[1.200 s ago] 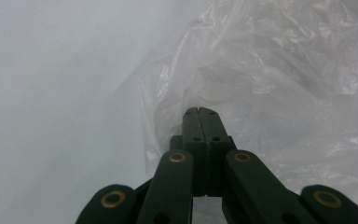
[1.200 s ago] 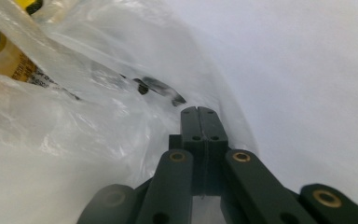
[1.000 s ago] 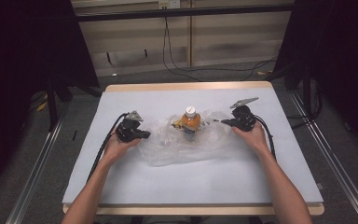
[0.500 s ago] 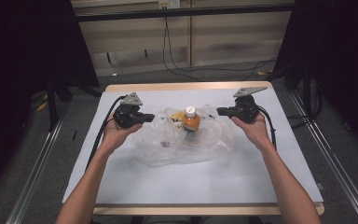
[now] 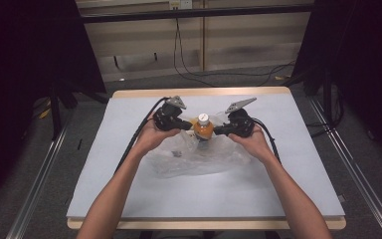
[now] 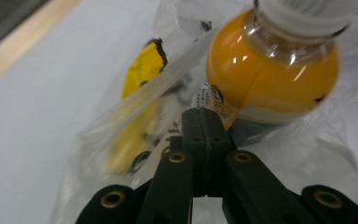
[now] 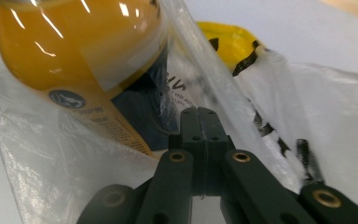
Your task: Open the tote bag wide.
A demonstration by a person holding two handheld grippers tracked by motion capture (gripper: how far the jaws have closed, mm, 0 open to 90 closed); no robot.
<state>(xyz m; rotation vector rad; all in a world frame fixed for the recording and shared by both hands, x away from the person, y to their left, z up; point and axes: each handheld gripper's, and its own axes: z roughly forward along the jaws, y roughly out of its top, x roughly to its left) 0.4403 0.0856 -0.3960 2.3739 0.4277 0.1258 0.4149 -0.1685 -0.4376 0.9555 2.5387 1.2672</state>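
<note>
High view gives us the clearest read of the small clear bottle of orange liquid with a white cap [image 5: 203, 126]: it stands upright near the middle of the table, a little towards the far edge, with its lower part inside the mouth of a crumpled clear plastic bag [image 5: 199, 157]. The bag spreads out from the bottle towards the person and lies flat on the pale blue-grey table cover [image 5: 298, 164].

On either side of the bottle we see the two grippers pointing inwards at it. The left gripper [image 5: 188, 125] comes in from the left, the right gripper [image 5: 218, 131] from the right, and both tips sit at the bag's edge just beside the bottle. From the left gripper view, that gripper's black jaws are pressed together, and clear plastic film lies right at their tip; we read this as a pinch on the bag's rim, with the bottle's orange shoulder just beyond. From the right gripper view, the jaws are likewise pressed together, with the bag's film gathered around the tip and the bottle's printed label close behind it.

Inside the bag, beside the bottle, both gripper views show us a yellow item with black markings [image 6: 140, 84], blurred by the film, so we cannot tell what it is.

Beyond the cover, the table's light wooden edge [image 5: 199, 92] frames the scene.
</note>
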